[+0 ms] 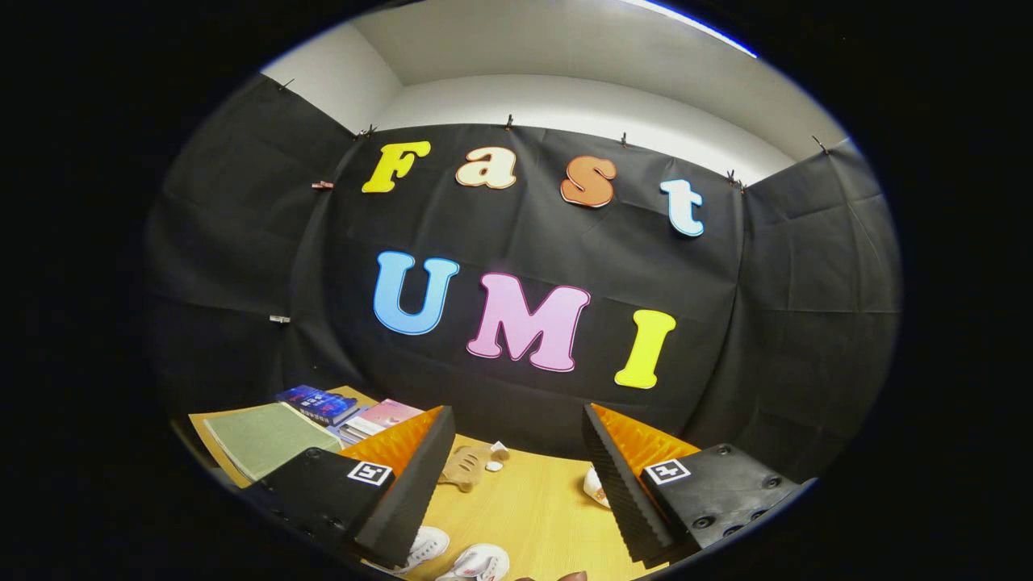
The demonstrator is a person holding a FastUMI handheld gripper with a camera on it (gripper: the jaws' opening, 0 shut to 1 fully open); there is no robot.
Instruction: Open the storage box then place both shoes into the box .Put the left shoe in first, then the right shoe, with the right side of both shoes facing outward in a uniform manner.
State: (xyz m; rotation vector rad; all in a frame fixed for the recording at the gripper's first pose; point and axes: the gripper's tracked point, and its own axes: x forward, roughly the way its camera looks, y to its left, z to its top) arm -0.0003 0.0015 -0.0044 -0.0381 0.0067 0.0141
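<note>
On the wood-grain table (pixel 524 508), gripper (pixel 516 484) jaws spread wide (nothing held), white shoes (pixel 476 561) below.

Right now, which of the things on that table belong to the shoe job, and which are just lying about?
For the job: two white shoes near the open gripper; no storage box seen.
Lying about: books, green mat, tan toy, small white object.

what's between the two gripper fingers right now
In the gripper view, the open gripper holds nothing. Between its fingers lies bare wooden table, with two white shoes near the finger bases and a tan object farther ahead.
</note>
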